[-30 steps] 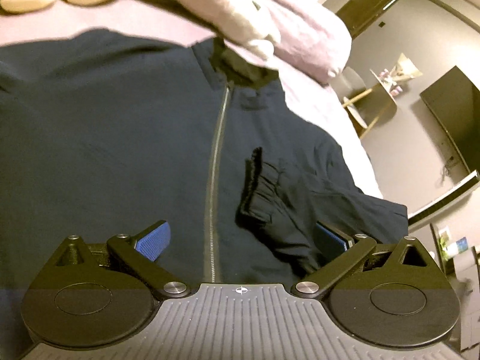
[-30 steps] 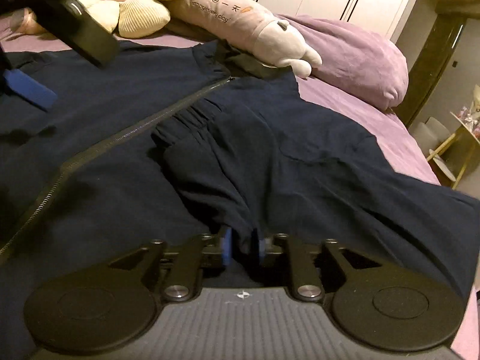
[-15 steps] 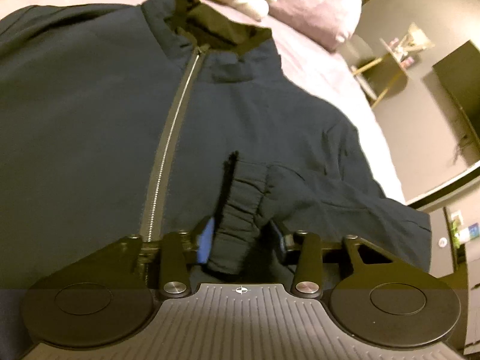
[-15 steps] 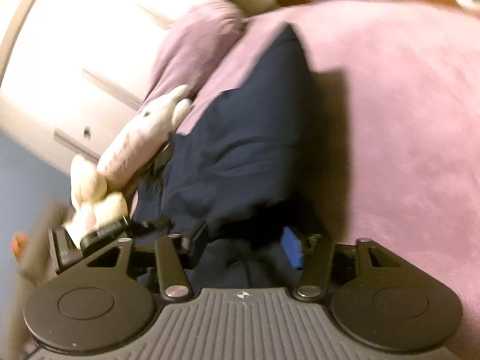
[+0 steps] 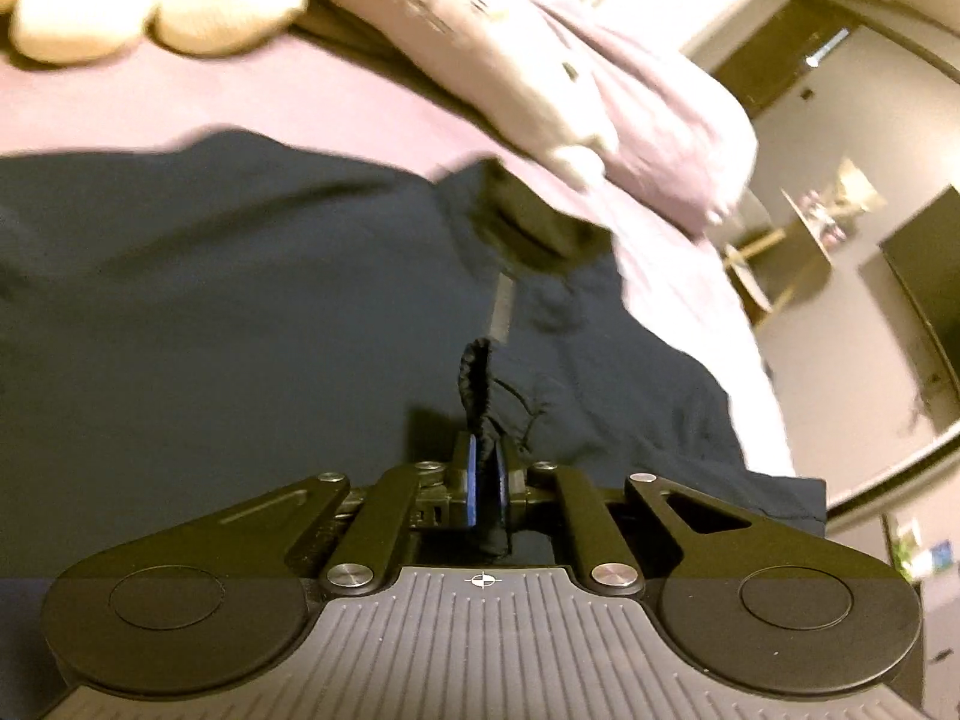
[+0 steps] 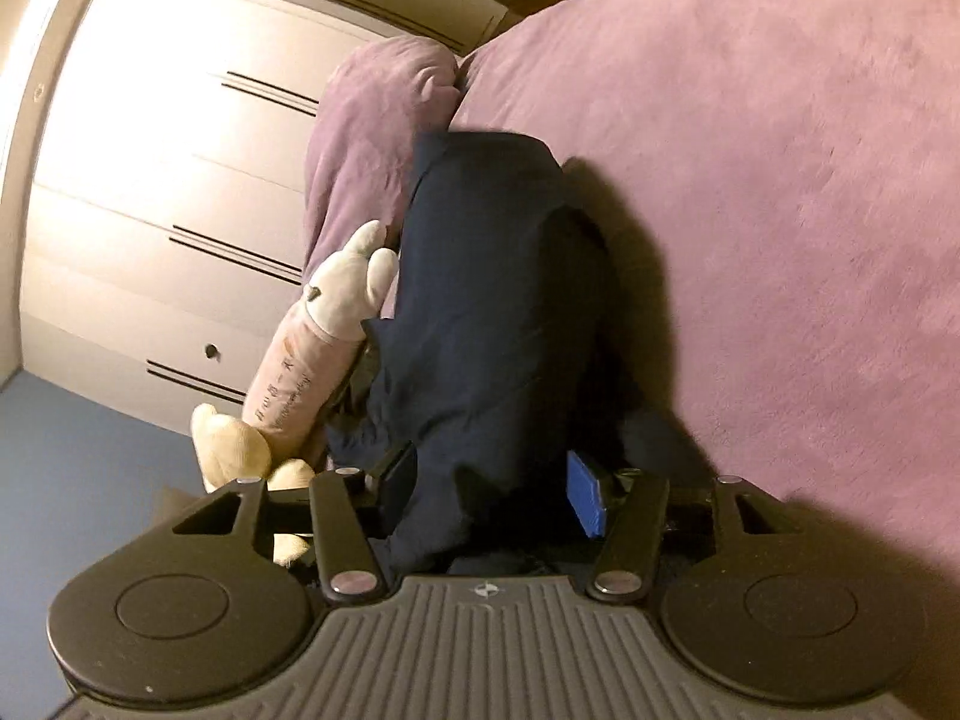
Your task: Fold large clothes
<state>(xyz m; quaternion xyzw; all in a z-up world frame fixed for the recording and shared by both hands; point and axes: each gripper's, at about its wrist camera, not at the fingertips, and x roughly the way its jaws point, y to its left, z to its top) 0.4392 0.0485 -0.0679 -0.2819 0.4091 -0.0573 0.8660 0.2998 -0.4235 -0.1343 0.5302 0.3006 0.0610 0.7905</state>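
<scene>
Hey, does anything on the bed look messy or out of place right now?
Nothing damaged or spilled. The navy zip-up jacket is only part-folded: the left gripper pinches its gathered sleeve cuff, and fabric bunches between the right gripper's jaws.

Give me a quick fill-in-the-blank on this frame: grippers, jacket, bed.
1. The left gripper is shut on the jacket's gathered ____.
2. The navy jacket lies on a bed whose cover is ____ in colour.
3. The right gripper has its jaws ____, with jacket fabric between them.
4. The long plush toy lies beside the jacket's ____.

Missing: cuff; purple; open; collar
</scene>
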